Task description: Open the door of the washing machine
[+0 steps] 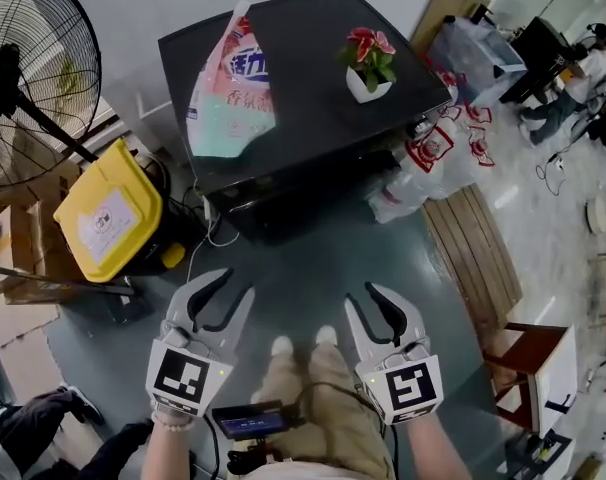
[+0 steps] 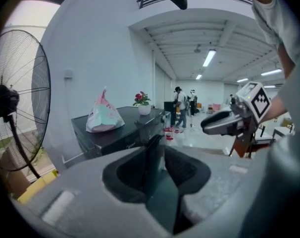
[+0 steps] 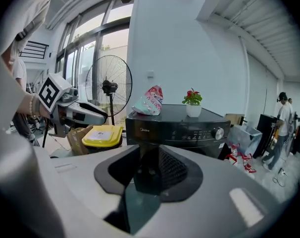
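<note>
The black washing machine (image 1: 303, 78) stands ahead of me on the grey floor, seen from above. The right gripper view shows its control panel with a knob (image 3: 218, 132); the door below is hidden behind that gripper's own jaws. The machine's top and side also show in the left gripper view (image 2: 121, 133). My left gripper (image 1: 238, 283) and right gripper (image 1: 361, 294) are side by side short of the machine's front, touching nothing. Both are open with nothing between the fingers. Each appears in the other's view: right gripper (image 2: 209, 125), left gripper (image 3: 98, 117).
A detergent bag (image 1: 231, 88) and a potted plant (image 1: 368, 63) sit on the machine. A floor fan (image 1: 33, 78) and a yellow-lidded bin (image 1: 108, 213) stand to its left. Plastic bags (image 1: 433, 153), a wooden pallet (image 1: 473, 248) and a stool (image 1: 528, 358) are to the right.
</note>
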### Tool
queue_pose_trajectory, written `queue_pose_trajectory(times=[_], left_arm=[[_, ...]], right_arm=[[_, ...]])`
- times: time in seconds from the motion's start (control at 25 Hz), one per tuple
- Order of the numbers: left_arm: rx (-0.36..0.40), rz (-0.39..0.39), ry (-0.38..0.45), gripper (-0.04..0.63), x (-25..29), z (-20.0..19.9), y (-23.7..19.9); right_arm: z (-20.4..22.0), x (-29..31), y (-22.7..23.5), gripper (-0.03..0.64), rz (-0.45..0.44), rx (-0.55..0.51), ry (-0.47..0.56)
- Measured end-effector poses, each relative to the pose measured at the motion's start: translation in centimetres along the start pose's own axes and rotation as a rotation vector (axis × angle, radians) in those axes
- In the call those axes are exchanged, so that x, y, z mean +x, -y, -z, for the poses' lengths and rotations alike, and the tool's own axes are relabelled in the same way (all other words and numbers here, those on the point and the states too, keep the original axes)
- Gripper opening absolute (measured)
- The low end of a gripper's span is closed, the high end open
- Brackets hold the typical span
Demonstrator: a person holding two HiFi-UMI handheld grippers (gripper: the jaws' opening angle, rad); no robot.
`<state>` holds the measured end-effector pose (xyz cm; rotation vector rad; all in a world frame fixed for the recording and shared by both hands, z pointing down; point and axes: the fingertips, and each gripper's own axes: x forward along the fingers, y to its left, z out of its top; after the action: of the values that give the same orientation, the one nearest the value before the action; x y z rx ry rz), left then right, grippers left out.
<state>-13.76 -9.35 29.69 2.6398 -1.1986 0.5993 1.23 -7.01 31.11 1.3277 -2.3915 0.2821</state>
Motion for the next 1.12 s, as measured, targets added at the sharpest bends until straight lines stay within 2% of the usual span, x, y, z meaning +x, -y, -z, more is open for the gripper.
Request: queue_pose_trajectory(times=[0.08, 0.2, 0.32, 0.4, 0.72, 1.12], left_arm=[[0.014, 0.005, -0.003, 0.114, 1.0, 0.5, -0.1], [-0.019, 0.001, -0.025, 0.117, 2.3, 1.6, 0.0], [0.052, 0.006, -0.010, 0.121, 3.8, 2.4, -0.3], [0.070, 0.002, -0.012, 0.122, 4.8, 3.0, -0.5], [0.050, 0.020, -0.068, 0.130, 8.4, 7.4, -0.9], [0.088, 0.012, -0.118, 0.130, 13.2, 11.8, -1.4]], right_arm=[[0.6, 0.8, 0.5, 0.106, -0.003, 0.004, -0.006], [1.5, 1.9, 1.3, 0.106, -0.009, 0.011, -0.014], [2.6, 2.9, 1.9, 0.106, -0.012, 0.019, -0.020], [3.4, 3.6, 2.4, 0.106, -0.015, 0.022, -0.026], [5.9, 6.2, 3.3, 0.106, -0.041, 0.034, -0.039], [9.5, 9.0, 4.8, 0.106, -0.059, 0.031, -0.065]])
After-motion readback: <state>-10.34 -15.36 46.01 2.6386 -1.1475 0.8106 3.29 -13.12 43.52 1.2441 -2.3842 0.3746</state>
